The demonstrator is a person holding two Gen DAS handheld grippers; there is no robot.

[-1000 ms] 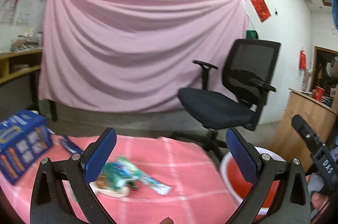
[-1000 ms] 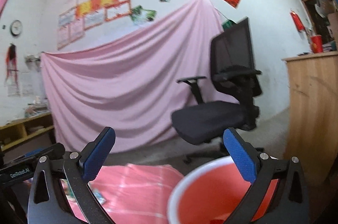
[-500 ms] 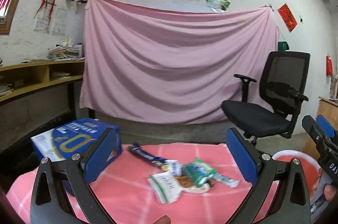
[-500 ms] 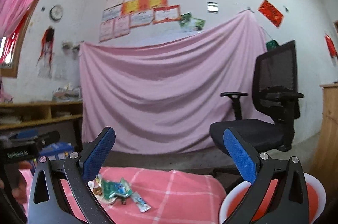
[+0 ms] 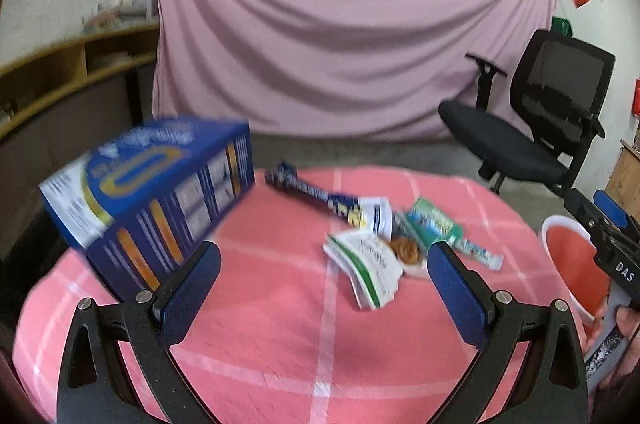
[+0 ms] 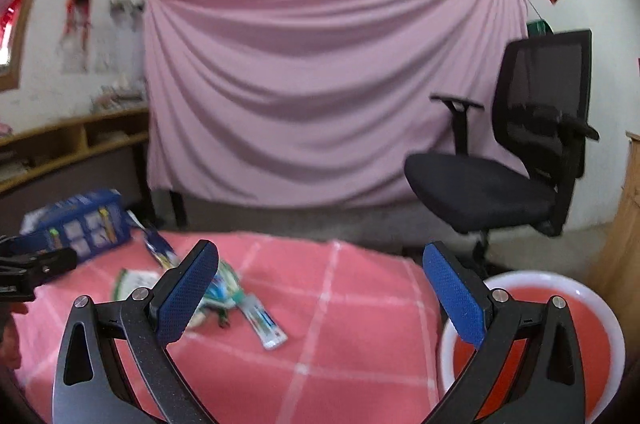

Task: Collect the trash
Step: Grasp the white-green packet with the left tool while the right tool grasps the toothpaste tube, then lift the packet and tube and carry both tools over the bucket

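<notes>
Blue cardboard box sits at the left edge of the pink checked tablecloth. Crumpled wrappers are heaped mid-table. Left gripper and right gripper both spread wide, holding nothing. Red plastic bin with white rim stands off the right edge, contents unclear.

Left tool gapes wide above the pink tabletop; wrappers just beyond, blue box left
</notes>
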